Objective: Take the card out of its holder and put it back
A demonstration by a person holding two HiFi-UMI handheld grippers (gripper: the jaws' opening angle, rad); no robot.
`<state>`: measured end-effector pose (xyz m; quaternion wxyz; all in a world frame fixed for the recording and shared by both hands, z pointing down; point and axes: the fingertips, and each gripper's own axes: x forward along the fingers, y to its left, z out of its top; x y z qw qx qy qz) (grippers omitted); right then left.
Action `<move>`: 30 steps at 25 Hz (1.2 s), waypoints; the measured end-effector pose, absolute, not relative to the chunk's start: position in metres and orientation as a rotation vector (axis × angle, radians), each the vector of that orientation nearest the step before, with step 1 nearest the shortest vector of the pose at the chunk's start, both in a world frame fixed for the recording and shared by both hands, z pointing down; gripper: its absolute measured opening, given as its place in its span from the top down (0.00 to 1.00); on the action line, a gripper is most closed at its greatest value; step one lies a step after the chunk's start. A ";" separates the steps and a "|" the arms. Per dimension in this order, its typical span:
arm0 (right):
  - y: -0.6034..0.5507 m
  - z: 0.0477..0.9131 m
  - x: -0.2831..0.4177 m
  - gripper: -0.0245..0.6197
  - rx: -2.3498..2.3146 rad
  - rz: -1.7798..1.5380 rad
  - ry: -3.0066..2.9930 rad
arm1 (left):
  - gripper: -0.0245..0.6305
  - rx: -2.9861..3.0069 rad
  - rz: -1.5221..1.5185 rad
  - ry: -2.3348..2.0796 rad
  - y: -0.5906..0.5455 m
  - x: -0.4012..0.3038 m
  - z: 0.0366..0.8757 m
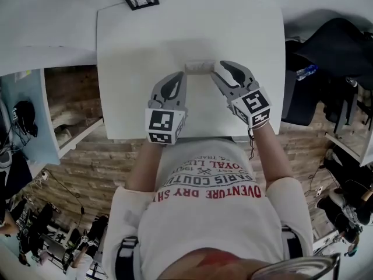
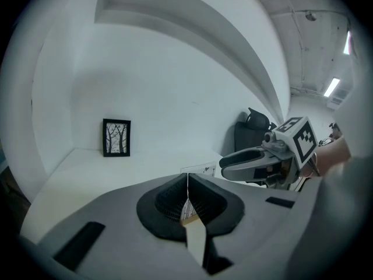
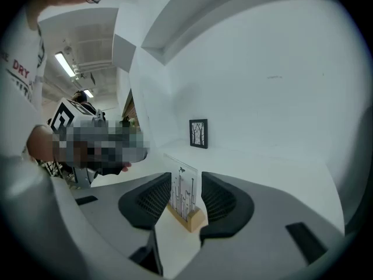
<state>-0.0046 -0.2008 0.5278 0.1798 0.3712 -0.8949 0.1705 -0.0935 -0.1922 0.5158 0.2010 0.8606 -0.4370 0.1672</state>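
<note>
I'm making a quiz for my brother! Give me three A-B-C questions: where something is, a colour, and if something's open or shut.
1. Where is the card? A in its wooden holder; B lying flat; C on the floor.
2. What colour is the table? A red; B white; C green.
3. The right gripper has its jaws: A shut tight; B squeezing the card; C apart.
Answers: A, it stands upright in the wooden holder; B, the table looks white in every view; C, the jaws sit either side of the card without touching it.
</note>
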 end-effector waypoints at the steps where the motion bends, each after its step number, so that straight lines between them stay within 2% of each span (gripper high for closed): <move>1: -0.204 0.532 -0.006 0.72 1.020 0.474 -2.531 | 0.93 2.400 0.467 -1.214 -0.194 -0.093 0.520; 12: -0.205 0.559 -0.035 0.71 0.480 0.280 -2.526 | 0.93 2.355 0.502 -1.205 -0.196 -0.094 0.546; 19: -0.205 0.573 -0.043 0.71 0.273 0.291 -2.529 | 0.93 2.334 0.528 -1.206 -0.197 -0.091 0.551; 20: -0.204 0.575 -0.043 0.73 0.241 0.296 -2.532 | 0.93 2.337 0.530 -1.207 -0.198 -0.090 0.552; 23: -0.205 0.578 -0.043 0.86 0.183 0.302 -2.536 | 0.93 2.336 0.545 -1.210 -0.197 -0.090 0.556; 30: -0.208 0.578 -0.041 0.91 0.124 0.360 -2.579 | 0.93 2.325 0.542 -1.198 -0.189 -0.087 0.552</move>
